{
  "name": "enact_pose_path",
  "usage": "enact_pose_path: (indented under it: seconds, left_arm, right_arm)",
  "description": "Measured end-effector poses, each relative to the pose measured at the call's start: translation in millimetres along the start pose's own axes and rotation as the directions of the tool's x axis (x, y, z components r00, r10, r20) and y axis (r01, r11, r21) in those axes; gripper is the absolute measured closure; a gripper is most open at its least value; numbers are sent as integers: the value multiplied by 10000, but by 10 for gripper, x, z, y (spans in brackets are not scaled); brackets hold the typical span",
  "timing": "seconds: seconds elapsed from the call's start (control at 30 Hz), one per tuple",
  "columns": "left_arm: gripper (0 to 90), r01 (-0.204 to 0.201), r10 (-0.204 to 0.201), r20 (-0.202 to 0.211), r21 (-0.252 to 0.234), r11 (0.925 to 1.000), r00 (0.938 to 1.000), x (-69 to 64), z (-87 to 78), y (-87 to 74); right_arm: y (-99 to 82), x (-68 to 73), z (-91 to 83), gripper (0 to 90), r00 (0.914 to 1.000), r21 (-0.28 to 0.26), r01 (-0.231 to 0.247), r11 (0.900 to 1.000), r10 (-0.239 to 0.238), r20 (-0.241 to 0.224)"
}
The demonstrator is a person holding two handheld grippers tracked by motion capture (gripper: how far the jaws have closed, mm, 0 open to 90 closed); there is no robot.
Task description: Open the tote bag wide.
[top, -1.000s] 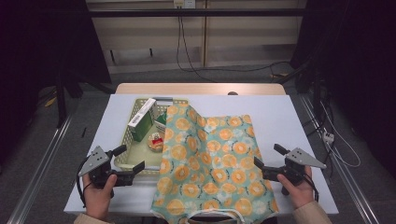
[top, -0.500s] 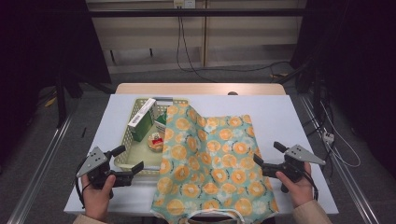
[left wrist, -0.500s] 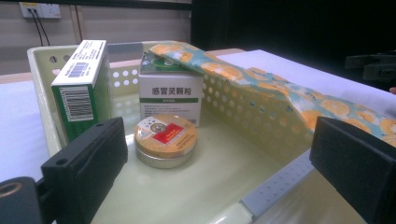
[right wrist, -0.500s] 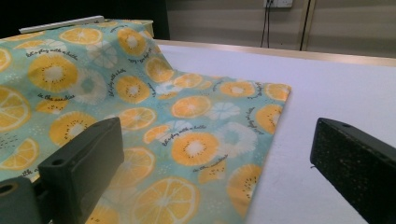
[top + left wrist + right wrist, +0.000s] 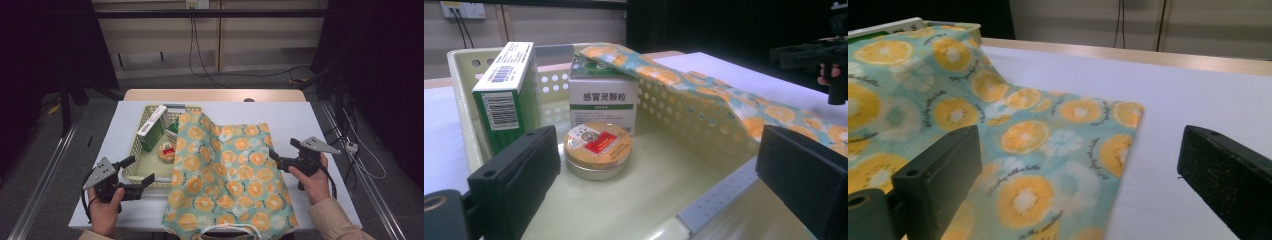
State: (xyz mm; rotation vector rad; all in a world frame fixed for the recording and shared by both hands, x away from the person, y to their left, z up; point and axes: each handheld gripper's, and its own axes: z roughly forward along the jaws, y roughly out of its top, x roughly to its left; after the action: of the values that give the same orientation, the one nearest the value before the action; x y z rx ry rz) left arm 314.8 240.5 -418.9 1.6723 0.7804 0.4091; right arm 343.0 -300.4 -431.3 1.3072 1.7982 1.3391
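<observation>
Orange-printed cloth, a tote bag (image 5: 230, 185) with white handles, lies flat on the white bench (image 5: 310, 120), its far left corner draped over the rim of a pale yellow basket (image 5: 131, 165). A person stands at the near edge with tongs in each hand. The left tongs (image 5: 139, 172) hover released at the basket's near rim, jaws spread wide and grasping nothing. The right tongs (image 5: 276, 159) hang just beside the bag's right edge, likewise released and empty. Inside the basket stand a green-and-white box (image 5: 506, 95) and a white box (image 5: 603, 102), the bag's corner resting on the latter, with a round tin (image 5: 597, 150) lying in front of them.

Judging by the pose, the work in hand looks like packing the basket's goods into the bag. To do it well, the right tongs would need to come in low along the bench and pinch a single layer of the bag's edge, not both, so the mouth opens. The left tongs would do best to take a box squarely across its narrow faces; the tin, low and smooth, may slip. Lifting the draped corner off the basket first would keep it from snagging.
</observation>
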Motion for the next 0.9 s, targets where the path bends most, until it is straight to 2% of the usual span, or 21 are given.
enact_pose_path:
  seconds: [0.27,0.4,0.67,0.9]
  left_arm:
    - [38,88,-88,43,17,10000,10000,25,22,-11]
    - [38,131,-131,101,-2,9999,9999,25,32,-11]
    - [38,222,-222,117,-52,9997,9997,30,31,-9]
    - [38,182,-182,118,-34,9998,9998,33,20,-9]
  right_arm:
    - [59,-69,190,47,9992,273,265,9993,-273,283]
    - [78,-101,275,48,9990,383,235,9990,-249,368]
    - [221,-99,452,50,9984,585,483,9971,-499,254]
    - [308,-45,674,57,9962,1024,870,9909,-870,-43]
